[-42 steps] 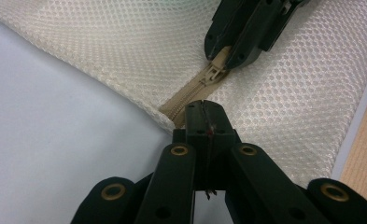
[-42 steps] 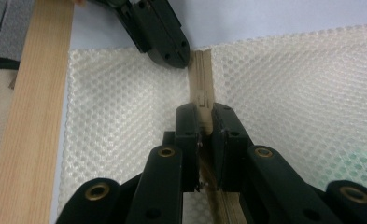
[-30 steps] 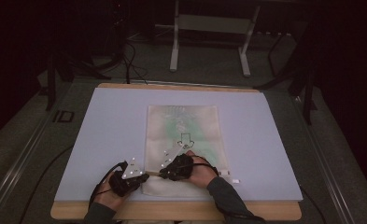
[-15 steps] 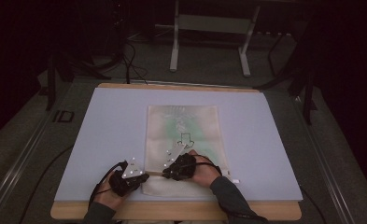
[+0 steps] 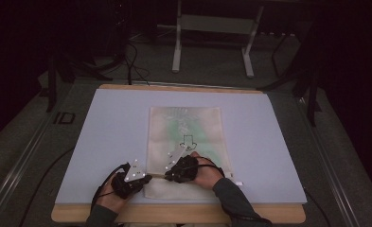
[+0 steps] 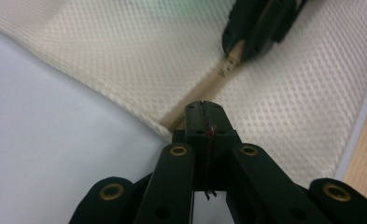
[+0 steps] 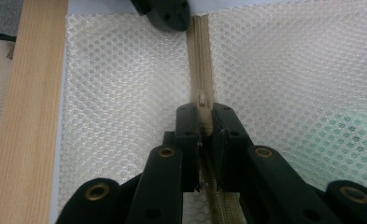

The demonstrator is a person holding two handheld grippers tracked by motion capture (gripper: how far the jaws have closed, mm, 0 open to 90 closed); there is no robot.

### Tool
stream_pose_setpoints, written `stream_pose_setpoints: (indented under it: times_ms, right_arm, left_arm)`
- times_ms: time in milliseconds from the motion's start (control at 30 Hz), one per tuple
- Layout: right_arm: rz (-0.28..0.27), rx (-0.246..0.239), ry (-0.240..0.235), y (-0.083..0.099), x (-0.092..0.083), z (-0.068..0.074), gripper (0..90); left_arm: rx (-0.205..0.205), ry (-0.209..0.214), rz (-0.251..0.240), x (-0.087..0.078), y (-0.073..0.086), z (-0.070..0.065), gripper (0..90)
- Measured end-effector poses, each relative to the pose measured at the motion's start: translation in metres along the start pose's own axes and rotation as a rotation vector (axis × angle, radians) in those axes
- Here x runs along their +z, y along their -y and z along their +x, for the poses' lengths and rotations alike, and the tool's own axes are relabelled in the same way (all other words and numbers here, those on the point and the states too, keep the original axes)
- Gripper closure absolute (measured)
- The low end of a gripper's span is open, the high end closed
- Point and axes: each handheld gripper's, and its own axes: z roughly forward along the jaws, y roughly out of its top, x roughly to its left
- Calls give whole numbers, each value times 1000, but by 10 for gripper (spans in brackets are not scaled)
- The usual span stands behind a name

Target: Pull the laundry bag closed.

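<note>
From above the near edge we looked forward and down over the whole table (image 5: 103, 123). Each gripper camera sat close over the mesh bag (image 5: 186, 142), sighting along its own jaws at the zipper (image 7: 201, 56) from opposite ends. Both shared that zipper (image 6: 214, 86), and each caught the other gripper's tip farther along it.

The bag (image 7: 125, 93) is a cream mesh cloth with a dimpled, honeycomb weave, slightly sheeny. Its zip (image 7: 201, 56) is tan woven tape. The grippers' jaws are matt black plastic (brass-coloured rivets). The table (image 7: 27, 116) shows a pale wooden edge and a smooth matt top.
</note>
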Motion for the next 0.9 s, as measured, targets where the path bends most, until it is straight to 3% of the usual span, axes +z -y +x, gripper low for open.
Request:
stream_pose_setpoints:
  times_ms: [100, 633, 800, 900]
  right_arm:
    - [-2, -1, -2, 0, 0, 0, 821]
    - [18, -9, -7, -3, 0, -1, 821]
    - [27, -11, -7, -4, 1, -1, 820]
    - [34, -17, -9, -5, 0, -1, 820]
  left_arm:
    - [-20, -19, -24, 0, -2, 2, 888]
    - [-46, -10, -52, 5, -3, 7, 874]
    - [-47, -4, -22, 9, -2, 8, 889]
    - [-69, 3, -12, 11, -2, 9, 892]
